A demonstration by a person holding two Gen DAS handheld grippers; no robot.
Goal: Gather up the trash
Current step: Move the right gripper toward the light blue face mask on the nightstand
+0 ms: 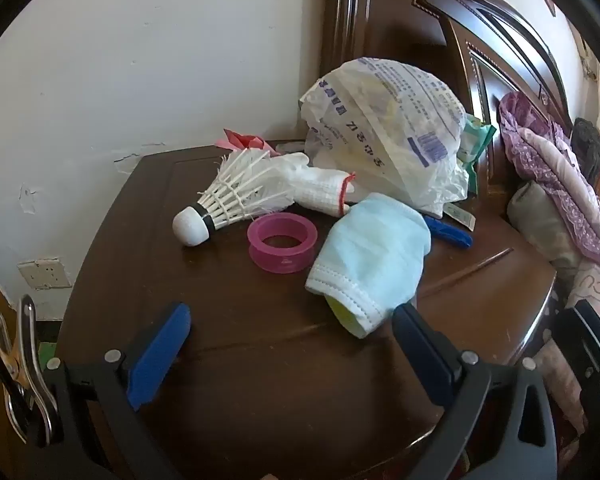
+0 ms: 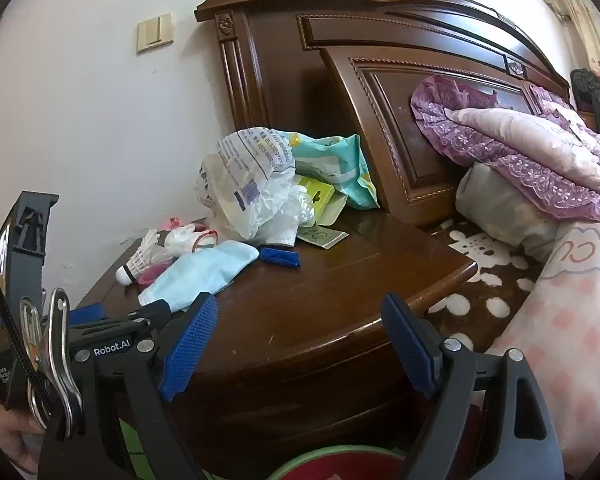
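Item: blue face mask (image 1: 370,256), lying on the nightstand (image 1: 260,360), just beyond my left gripper (image 1: 290,336), near its right finger. My jaws: wide apart, empty. My right gripper (image 2: 296,340): likewise spread, empty; mask far left.

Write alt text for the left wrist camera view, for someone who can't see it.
A dark wooden nightstand holds clutter: a shuttlecock, a pink tape ring, a light blue face mask, a white glove and a crumpled plastic bag. The left gripper hovers open in front, holding nothing.
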